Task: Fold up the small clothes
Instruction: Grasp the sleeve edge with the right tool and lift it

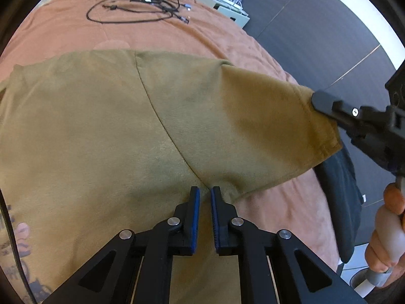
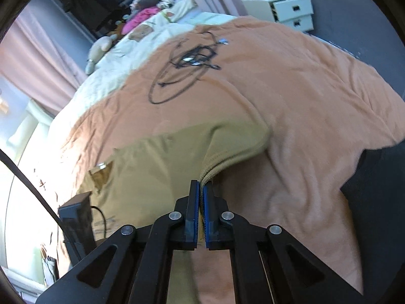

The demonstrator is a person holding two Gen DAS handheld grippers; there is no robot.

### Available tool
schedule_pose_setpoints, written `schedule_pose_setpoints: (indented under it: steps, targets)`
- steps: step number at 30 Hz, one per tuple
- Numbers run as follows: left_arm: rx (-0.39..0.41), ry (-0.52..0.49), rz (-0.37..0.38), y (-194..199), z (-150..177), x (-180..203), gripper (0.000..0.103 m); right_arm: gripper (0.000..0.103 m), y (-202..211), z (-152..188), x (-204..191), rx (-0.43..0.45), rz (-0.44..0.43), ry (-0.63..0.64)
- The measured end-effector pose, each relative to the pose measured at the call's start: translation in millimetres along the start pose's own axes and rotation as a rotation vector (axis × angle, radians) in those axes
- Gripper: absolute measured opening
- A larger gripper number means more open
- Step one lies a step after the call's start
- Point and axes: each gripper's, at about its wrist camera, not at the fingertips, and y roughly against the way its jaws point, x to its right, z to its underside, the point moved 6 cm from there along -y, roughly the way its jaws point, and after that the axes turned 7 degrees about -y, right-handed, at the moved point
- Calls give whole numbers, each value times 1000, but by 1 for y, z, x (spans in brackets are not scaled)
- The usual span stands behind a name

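An olive-tan T-shirt lies spread on an orange blanket. My left gripper sits low over the shirt at the armpit where the sleeve seam ends, its jaws a narrow gap apart with the cloth below them. My right gripper is shut on the hem of the shirt's sleeve and holds it lifted off the blanket. In the left wrist view the right gripper pinches the sleeve end at the right. The shirt body shows a neck label.
A tangle of black cables lies far back on the blanket, also in the right wrist view. A white drawer unit stands beyond the bed. A dark chair stands at the bed's right edge. Pillows and soft toys lie at the head.
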Motion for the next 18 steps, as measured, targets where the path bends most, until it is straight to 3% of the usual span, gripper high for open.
schedule_pose_setpoints:
  steps: [9,18]
  targets:
    - [46,47,-59,53,5,-30,10,0,1,13,-36,-10,-47,50]
    - [92,96,-143,122,27,-69,10,0,-26,37,-69,-75,-92,83]
